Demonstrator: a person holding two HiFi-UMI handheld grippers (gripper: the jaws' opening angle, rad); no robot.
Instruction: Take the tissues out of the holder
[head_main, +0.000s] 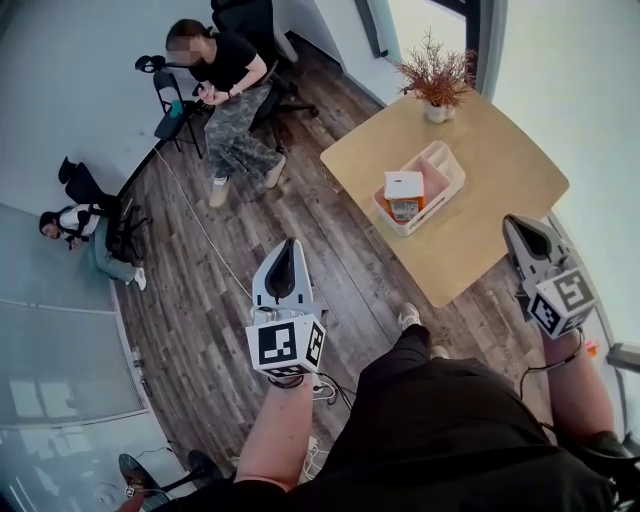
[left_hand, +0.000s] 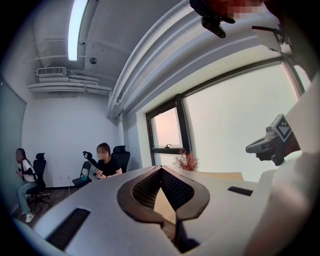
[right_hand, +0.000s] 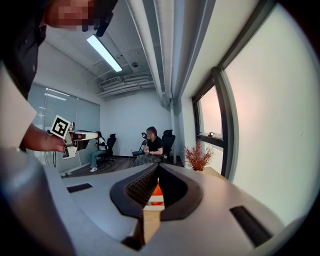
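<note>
A white holder (head_main: 447, 172) sits on the light wooden table (head_main: 490, 150), with an orange-and-white tissue pack (head_main: 404, 192) standing in its near end. My left gripper (head_main: 288, 244) hangs over the floor to the left of the table, shut and empty. Its jaws meet at the tip in the left gripper view (left_hand: 161, 169). My right gripper (head_main: 516, 221) is above the table's near right edge, also shut with nothing in it. In the right gripper view (right_hand: 158, 166) the tissue pack (right_hand: 156, 194) shows through the gap behind the closed jaws, still at a distance.
A potted dry plant (head_main: 437, 76) stands at the table's far end by the window. One person sits on a chair (head_main: 230, 90) beyond the table, another (head_main: 70, 224) by the glass wall at left. Cables (head_main: 325, 390) lie on the wood floor near my feet.
</note>
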